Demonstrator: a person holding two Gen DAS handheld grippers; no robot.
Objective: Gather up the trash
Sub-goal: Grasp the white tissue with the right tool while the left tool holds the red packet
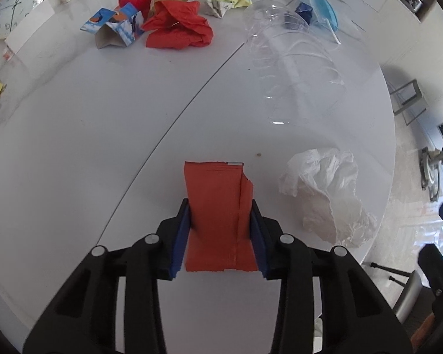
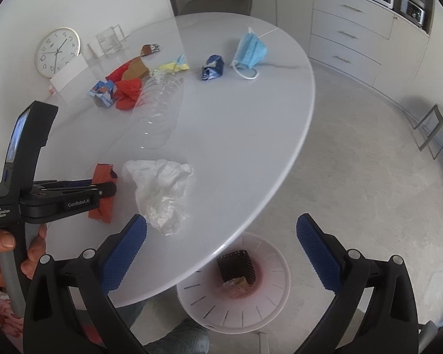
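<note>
The left gripper (image 1: pixel 221 230) has its blue pads against both long edges of a flat orange wrapper (image 1: pixel 218 206), which lies on the white table (image 1: pixel 103 147) directly between its fingers. The jaws stand narrow and look closed onto it, so the step in hand reads as the pickup of this one piece of trash.

The right gripper (image 2: pixel 221 253) holds nothing; its jaws stand wide, out past the table's rim and above a white bin (image 2: pixel 268 280) on the floor, which already has a dark meshed scrap (image 2: pixel 236 265) in it.

Next, I'd judge, the wrapper has to be lifted clear and carried over the table edge to that bin. It is thin and limp, a torn foil-like packet with a seam down one side, so it may buckle or slip.

Just to the right of the left gripper lies a crumpled white tissue (image 1: pixel 327 194), soft and puffy. Farther ahead of it rests a clear ribbed plastic bottle (image 1: pixel 292 67) on its side. Beyond that are crushed red paper (image 1: pixel 180 26), a folded blue-printed carton (image 1: pixel 115 26) and a pleated blue face mask (image 1: pixel 322 8).
</note>
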